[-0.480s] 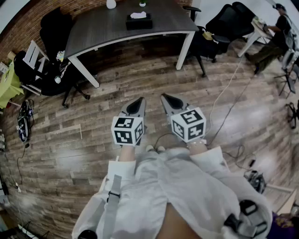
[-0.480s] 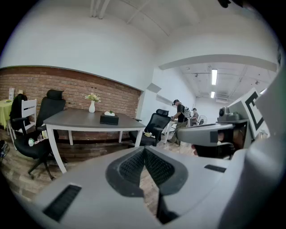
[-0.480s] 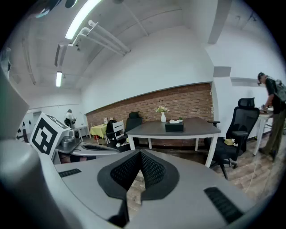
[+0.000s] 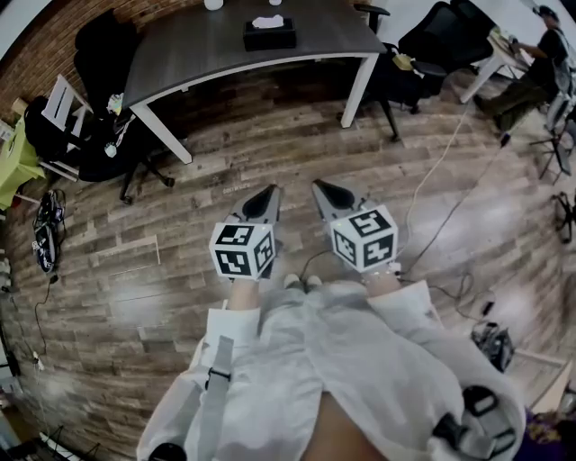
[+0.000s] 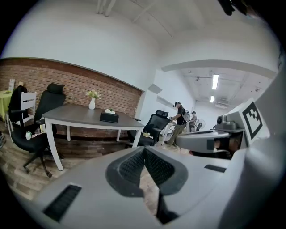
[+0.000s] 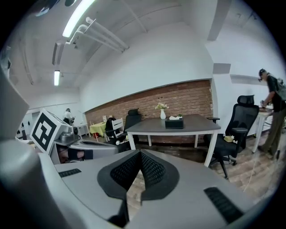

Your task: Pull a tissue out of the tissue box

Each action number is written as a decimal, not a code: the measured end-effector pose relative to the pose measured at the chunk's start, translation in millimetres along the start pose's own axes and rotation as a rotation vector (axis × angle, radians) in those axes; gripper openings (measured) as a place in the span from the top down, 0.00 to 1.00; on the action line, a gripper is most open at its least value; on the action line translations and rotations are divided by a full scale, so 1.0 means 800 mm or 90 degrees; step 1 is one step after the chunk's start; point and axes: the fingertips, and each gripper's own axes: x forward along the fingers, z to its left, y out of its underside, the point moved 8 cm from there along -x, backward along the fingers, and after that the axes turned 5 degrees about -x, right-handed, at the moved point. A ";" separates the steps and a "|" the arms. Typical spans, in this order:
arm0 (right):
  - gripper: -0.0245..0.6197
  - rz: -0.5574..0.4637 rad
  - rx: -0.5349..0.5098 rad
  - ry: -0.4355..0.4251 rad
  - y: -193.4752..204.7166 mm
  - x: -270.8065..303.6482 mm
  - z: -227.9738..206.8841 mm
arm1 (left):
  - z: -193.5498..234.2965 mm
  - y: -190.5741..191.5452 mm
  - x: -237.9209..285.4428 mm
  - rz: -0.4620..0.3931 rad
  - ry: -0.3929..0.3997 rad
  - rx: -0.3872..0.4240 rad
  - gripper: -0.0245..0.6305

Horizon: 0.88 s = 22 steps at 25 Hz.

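Left gripper (image 4: 267, 193) and right gripper (image 4: 318, 186) hovering side by side above wooden floor (image 4: 135, 270). Jaws of each one pressing together, nothing sitting between them. Tissue box (image 4: 269, 37) sitting on grey table (image 4: 180, 54), well apart from both grippers. White tissue (image 4: 267, 22) sticking out of box top.

The head view's top edge cuts off the vase (image 4: 214, 4) on the table (image 4: 198, 49).
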 end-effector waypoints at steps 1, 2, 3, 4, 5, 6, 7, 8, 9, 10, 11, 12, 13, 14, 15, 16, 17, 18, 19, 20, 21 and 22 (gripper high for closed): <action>0.96 -0.005 0.002 0.000 0.000 0.000 0.002 | 0.001 0.000 -0.001 -0.002 0.007 -0.002 0.96; 0.96 -0.012 0.006 -0.001 0.000 0.000 0.004 | 0.001 -0.001 -0.003 -0.005 0.014 -0.001 0.96; 0.96 -0.021 0.008 -0.004 -0.001 0.001 0.007 | 0.001 -0.002 -0.005 -0.008 0.023 0.004 0.96; 0.96 -0.028 0.009 -0.006 -0.001 0.001 0.009 | 0.001 -0.003 -0.006 -0.012 0.035 0.011 0.96; 0.96 -0.033 0.008 -0.008 0.000 0.002 0.012 | 0.000 -0.003 -0.008 -0.016 0.047 0.021 0.96; 0.96 -0.034 0.004 -0.007 0.001 0.003 0.015 | -0.001 -0.004 -0.010 -0.020 0.059 0.030 0.96; 0.96 -0.034 -0.001 -0.004 0.002 0.004 0.017 | -0.001 -0.004 -0.012 -0.024 0.069 0.037 0.96; 0.96 -0.033 -0.007 -0.002 0.004 0.005 0.020 | -0.001 -0.003 -0.014 -0.028 0.076 0.041 0.96; 0.96 -0.030 -0.011 -0.002 0.005 0.005 0.022 | 0.001 -0.003 -0.016 -0.032 0.080 0.043 0.96; 0.95 -0.028 -0.013 -0.002 0.006 0.007 0.024 | 0.003 -0.003 -0.018 -0.035 0.084 0.046 0.96; 0.95 -0.027 -0.012 0.001 0.007 0.008 0.025 | 0.006 -0.003 -0.019 -0.035 0.086 0.050 0.96; 0.95 -0.026 -0.010 0.006 0.007 0.009 0.025 | 0.009 -0.002 -0.020 -0.032 0.087 0.055 0.96; 0.95 -0.026 -0.007 0.013 0.008 0.009 0.027 | 0.012 -0.001 -0.021 -0.027 0.087 0.061 0.96; 0.95 -0.025 -0.004 0.019 0.010 0.008 0.029 | 0.014 0.001 -0.023 -0.023 0.086 0.063 0.95; 0.95 -0.025 0.000 0.021 0.012 0.007 0.031 | 0.017 0.004 -0.025 -0.019 0.085 0.062 0.95; 0.91 -0.026 0.005 0.021 0.015 0.007 0.034 | 0.021 0.006 -0.026 -0.016 0.084 0.057 0.95; 0.86 -0.027 0.010 0.020 0.016 0.008 0.035 | 0.024 0.007 -0.026 -0.014 0.081 0.049 0.95; 0.82 -0.029 0.014 0.021 0.017 0.008 0.037 | 0.028 0.009 -0.026 -0.013 0.078 0.041 0.95; 0.80 -0.028 0.016 0.023 0.018 0.008 0.037 | 0.031 0.010 -0.025 -0.012 0.075 0.034 0.95; 0.80 -0.027 0.016 0.027 0.018 0.009 0.038 | 0.033 0.012 -0.025 -0.012 0.072 0.029 0.95; 0.79 -0.025 0.017 0.029 0.019 0.010 0.036 | 0.036 0.013 -0.023 -0.011 0.069 0.023 0.95; 0.78 -0.023 0.018 0.031 0.020 0.012 0.034 | 0.038 0.014 -0.020 -0.010 0.066 0.019 0.91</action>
